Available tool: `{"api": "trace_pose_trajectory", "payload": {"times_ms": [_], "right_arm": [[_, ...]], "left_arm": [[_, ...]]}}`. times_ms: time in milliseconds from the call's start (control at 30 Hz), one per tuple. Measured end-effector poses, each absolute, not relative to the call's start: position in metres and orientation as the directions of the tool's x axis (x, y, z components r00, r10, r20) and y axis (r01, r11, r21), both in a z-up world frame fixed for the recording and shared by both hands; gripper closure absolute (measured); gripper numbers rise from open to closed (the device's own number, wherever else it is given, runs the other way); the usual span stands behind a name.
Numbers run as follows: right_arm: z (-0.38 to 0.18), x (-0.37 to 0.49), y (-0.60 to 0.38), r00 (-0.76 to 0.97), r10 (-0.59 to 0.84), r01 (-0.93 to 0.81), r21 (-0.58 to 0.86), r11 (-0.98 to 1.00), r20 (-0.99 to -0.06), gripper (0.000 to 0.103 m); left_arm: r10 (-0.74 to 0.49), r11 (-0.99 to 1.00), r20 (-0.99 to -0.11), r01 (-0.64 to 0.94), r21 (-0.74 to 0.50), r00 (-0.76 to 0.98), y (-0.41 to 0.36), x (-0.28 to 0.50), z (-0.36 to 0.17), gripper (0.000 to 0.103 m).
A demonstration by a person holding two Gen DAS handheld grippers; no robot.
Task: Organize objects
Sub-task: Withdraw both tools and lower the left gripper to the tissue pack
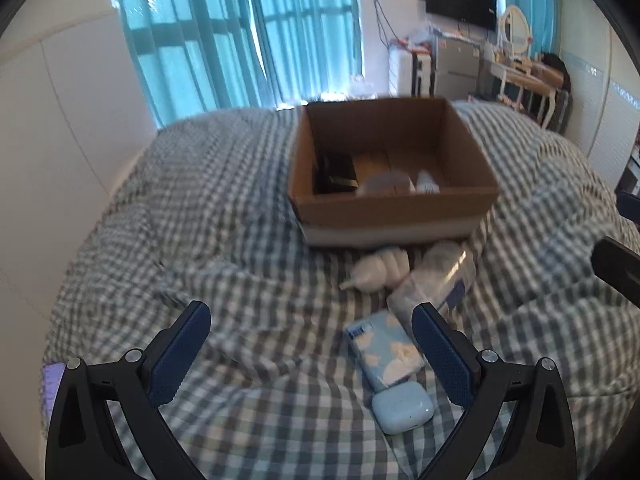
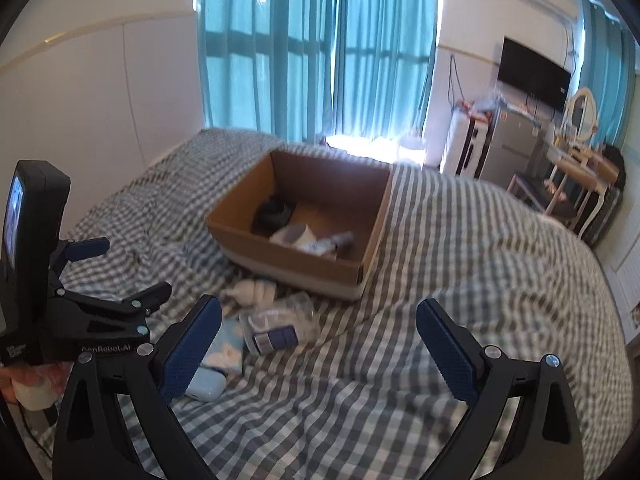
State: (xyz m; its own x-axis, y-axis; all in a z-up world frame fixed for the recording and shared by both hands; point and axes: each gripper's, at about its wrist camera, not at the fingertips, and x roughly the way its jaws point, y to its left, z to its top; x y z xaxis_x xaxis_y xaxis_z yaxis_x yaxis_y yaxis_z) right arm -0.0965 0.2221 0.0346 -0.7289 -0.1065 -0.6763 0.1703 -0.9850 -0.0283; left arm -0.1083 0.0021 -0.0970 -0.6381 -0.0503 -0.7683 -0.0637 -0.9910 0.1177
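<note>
An open cardboard box (image 1: 392,204) (image 2: 280,258) sits on the checked bed; inside lie a black item (image 1: 335,174) (image 2: 274,214) and white items (image 1: 390,184) (image 2: 308,240). In front of it lie a white squeeze bottle (image 1: 376,270) (image 2: 254,292), a clear plastic pack (image 1: 434,280) (image 2: 280,326), a blue tissue pack (image 1: 384,350) (image 2: 226,346) and a pale blue earbud case (image 1: 402,408) (image 2: 206,388). My left gripper (image 1: 310,326) is open and empty above the bed, the tissue pack near its right finger. My right gripper (image 2: 320,324) is open and empty, right of the loose items.
The checked duvet (image 1: 200,240) (image 2: 460,280) is rumpled. The left gripper body (image 2: 80,312) stands at the left of the right wrist view. Beyond the bed are blue curtains (image 2: 320,40), a wall TV (image 2: 534,74), a fridge (image 1: 456,66) and a dressing table (image 2: 576,160).
</note>
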Motion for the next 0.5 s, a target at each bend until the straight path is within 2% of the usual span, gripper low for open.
{"api": "trace_pose_trajectory", "payload": {"times_ms": [267,500], "right_arm": [[-0.029,-0.122,0.227,-0.652,-0.078,0.118,0.001,-0.993,-0.754,0.005],[-0.054,-0.136,0.229,-0.593,-0.099,0.096,0.052,-0.994,-0.799,0.005]], "left_arm": [[-0.042,-0.981,-0.843,-0.138,0.136,-0.537,0.020,-0.128,-0.167,0.000],[0.057,-0.984,-0.896,-0.179,0.025,-0.441,0.028,-0.144,-0.196,0.000]]}}
